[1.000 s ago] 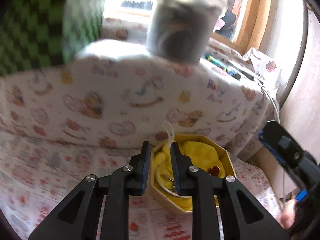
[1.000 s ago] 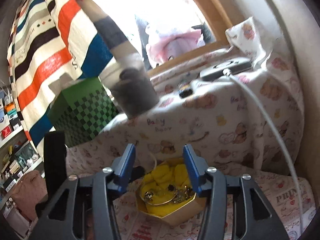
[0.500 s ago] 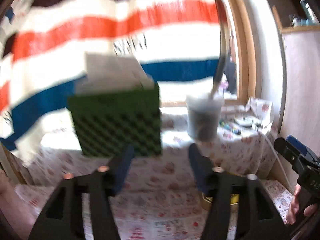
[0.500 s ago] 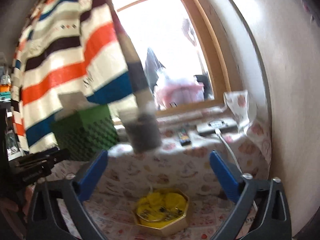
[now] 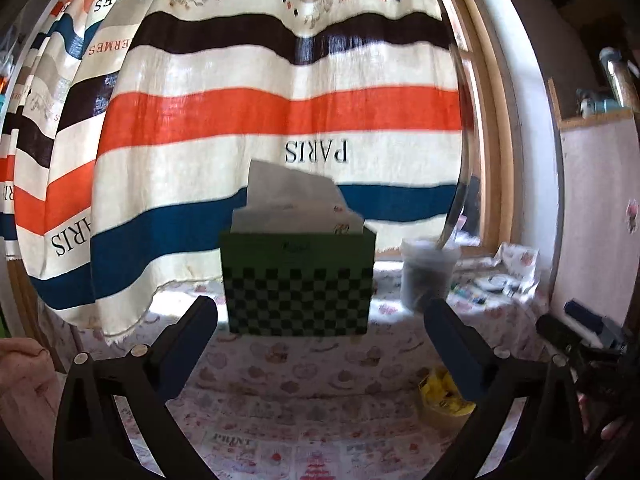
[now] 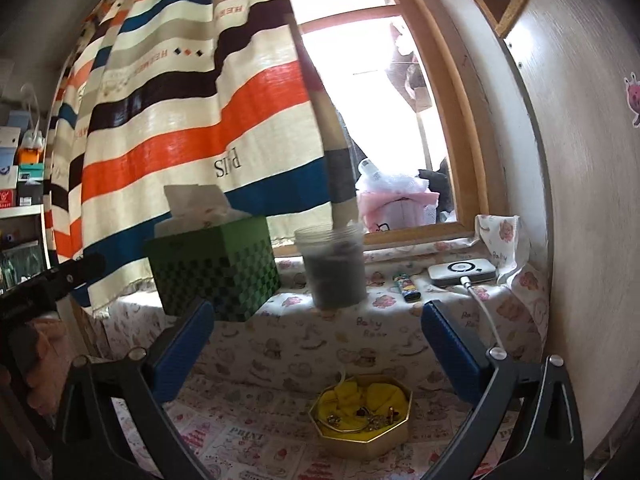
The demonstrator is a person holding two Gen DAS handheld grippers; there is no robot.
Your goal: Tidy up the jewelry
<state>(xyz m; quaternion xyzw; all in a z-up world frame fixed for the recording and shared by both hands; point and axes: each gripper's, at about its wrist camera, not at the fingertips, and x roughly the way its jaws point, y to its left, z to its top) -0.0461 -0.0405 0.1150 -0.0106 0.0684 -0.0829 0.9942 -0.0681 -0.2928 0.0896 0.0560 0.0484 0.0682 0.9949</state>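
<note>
Left hand-held gripper [image 5: 320, 344] jaws opening, right hand-held gripper [image 6: 316, 340] spread wide; both hold nothing. One gold octagonal jewelry box [image 6: 362, 420], yellow-lined with bracelets and rings inside, sits on the cloth-covered surface [image 6: 256, 432] printed "PRINT", below the right gripper, bare cloth all around. Curtain [image 5: 280, 120] reads "HERMES PARIS"; on the ledge one green checkered tissue box [image 5: 298, 284] and one plastic cup [image 6: 334, 268].

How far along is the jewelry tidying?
Looks mostly done: jewelry pieces lie on yellow cloth inside the gold octagonal box. Nothing is in hand; the left gripper, jaws opening, and the right gripper are both empty. No loose jewelry shows elsewhere.
</note>
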